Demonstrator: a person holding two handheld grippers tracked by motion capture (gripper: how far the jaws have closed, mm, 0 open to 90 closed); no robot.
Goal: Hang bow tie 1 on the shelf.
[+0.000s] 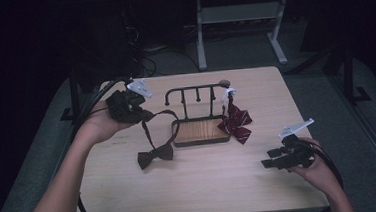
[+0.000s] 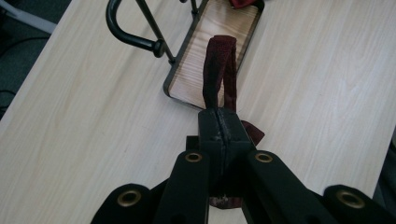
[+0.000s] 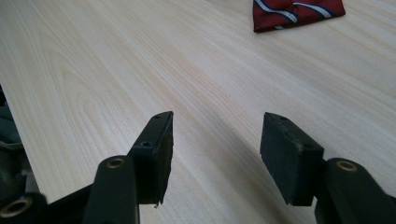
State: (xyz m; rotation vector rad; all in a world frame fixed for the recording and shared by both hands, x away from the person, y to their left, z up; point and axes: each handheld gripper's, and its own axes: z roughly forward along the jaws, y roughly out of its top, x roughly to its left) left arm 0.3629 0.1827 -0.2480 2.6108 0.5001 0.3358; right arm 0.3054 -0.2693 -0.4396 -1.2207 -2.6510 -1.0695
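The bench [image 1: 131,190] is big, pale wood. In the middle of it stands a rack [image 1: 195,93] made of black bars, with a wooden base.

Two bow ties are here. The dark bow tie [image 1: 155,155] lies on the bench just in front of the rack's left corner. Its strap [image 1: 147,124] runs up from the bow to the left hand-held gripper [image 1: 126,106], which is held up over the back left of the bench. In the left gripper view the jaws are pressed together on that strap, which loops out over the base of the rack.

The striped bow tie [image 1: 235,121] is red with pale lines. It hangs from the right end of the rack, and its bow seems to touch the bench.

The right hand-held gripper [image 1: 275,158] is low over the front right of the bench, well apart from both ties. Its jaws are apart with nothing between them.

I think the ties are light, soft and floppy. They will bend and swing, so a lifted one will dangle. They will not break. The thin strap looks like the best place to pinch, because the jaws can close flat on it. The strap could slip out if the pinch is weak.
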